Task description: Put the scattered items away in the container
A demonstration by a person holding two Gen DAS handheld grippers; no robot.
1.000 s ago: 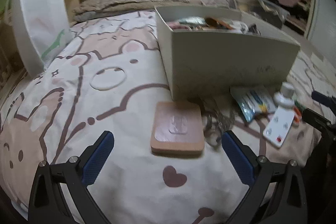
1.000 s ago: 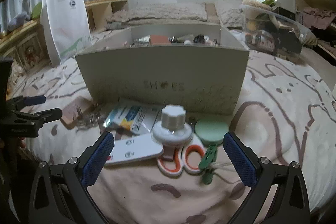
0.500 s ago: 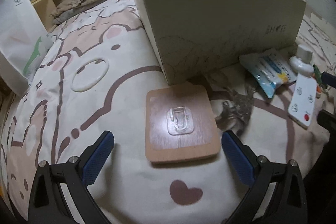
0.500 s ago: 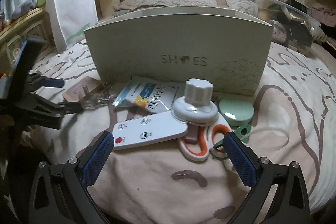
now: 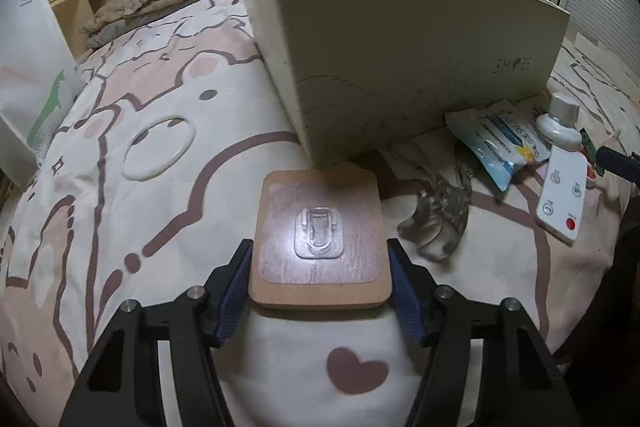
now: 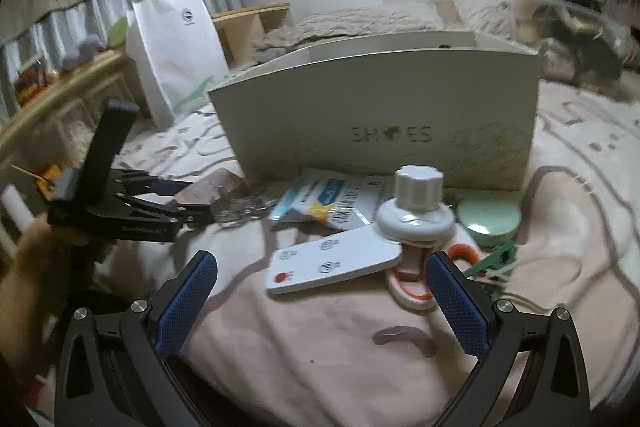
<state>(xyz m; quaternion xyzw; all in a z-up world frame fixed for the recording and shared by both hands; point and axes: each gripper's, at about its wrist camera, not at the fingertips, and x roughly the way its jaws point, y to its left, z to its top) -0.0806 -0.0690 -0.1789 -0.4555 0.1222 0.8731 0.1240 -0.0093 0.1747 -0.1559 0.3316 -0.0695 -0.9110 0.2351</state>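
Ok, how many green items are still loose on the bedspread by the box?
2. A round pale-green tin sits beside the white cardboard box, near its right end; a green plastic clip lies just in front of it. Others may be hidden.

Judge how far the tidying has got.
Done: unclear; the inside of the box is hidden. In hand: the jaws of the left gripper have just been closing on the wooden board, not yet lifted. Left: hair claw, packet, remote, knob, scissors and green tin lie outside the box.
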